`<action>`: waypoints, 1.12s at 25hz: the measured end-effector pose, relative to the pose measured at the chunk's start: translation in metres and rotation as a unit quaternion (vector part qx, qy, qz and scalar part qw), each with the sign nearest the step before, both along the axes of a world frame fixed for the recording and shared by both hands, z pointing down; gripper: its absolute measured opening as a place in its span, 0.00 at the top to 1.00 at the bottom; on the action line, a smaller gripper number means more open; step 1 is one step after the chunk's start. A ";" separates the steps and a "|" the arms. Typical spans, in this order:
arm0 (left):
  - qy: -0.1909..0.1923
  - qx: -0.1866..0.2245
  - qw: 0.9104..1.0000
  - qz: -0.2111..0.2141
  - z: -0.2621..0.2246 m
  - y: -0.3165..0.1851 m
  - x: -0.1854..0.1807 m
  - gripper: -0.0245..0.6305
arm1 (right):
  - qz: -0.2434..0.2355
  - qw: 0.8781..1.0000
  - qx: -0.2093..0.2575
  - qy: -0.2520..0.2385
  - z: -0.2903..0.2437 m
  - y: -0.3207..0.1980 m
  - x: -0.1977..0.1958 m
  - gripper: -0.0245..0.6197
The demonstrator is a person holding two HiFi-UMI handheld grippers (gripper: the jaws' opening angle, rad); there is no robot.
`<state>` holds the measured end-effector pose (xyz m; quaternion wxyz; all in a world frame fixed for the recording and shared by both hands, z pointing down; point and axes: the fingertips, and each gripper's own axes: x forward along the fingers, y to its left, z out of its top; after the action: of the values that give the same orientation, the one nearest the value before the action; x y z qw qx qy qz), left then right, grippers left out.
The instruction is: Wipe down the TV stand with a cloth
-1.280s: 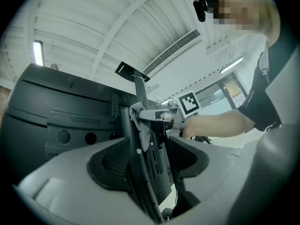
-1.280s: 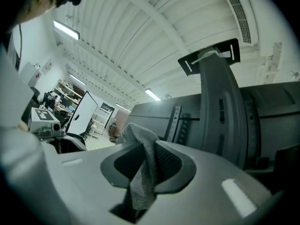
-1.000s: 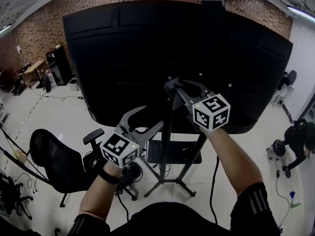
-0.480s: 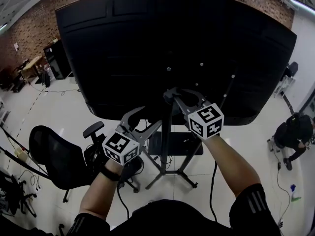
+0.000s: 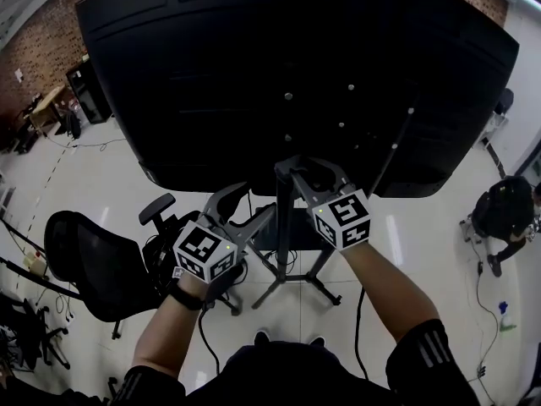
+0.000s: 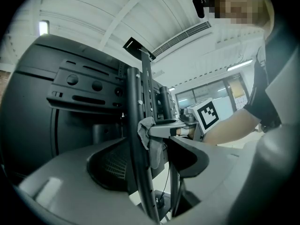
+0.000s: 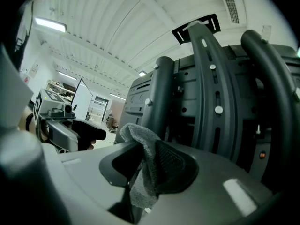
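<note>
Behind the TV, right gripper fingers clench the cloth against the stand pole, left gripper fingers released nearby; wiping downward likely follows.

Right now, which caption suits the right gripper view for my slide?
Right tool pinches a grey cloth beside the TV stand's black upright.

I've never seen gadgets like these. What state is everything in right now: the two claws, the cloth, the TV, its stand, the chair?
Left gripper: open, gripping nothing.
Right gripper: shut on the cloth.
Cloth: bunched between the right jaws, against the stand's post.
TV: mounted on the stand, back towards the camera; on or off cannot be told.
TV stand: upright on the floor.
Office chair: upright, unoccupied.
</note>
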<state>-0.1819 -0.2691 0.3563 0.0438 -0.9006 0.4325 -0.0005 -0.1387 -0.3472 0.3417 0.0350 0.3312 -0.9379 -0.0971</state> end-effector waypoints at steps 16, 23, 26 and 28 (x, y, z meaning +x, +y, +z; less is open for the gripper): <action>-0.010 -0.073 0.997 0.025 0.097 -0.021 0.012 0.53 | 0.018 0.997 -0.062 0.045 0.130 0.001 -0.001 0.81; -0.003 -0.111 0.994 0.026 0.155 -0.034 0.008 0.53 | 0.025 0.994 -0.088 0.053 0.186 -0.003 -0.004 0.81; -0.007 -0.124 0.992 0.029 0.180 -0.036 0.012 0.53 | 0.026 0.992 -0.104 0.069 0.218 -0.002 -0.001 0.81; -0.011 -0.134 0.990 0.031 0.198 -0.036 0.013 0.53 | 0.027 0.989 -0.116 0.082 0.244 -0.002 -0.002 0.81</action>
<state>-0.1693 -0.3055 0.5541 -0.0725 -0.9113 0.3996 -0.0669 -0.1403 -0.3491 0.5859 0.1529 0.3412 -0.9274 -0.0138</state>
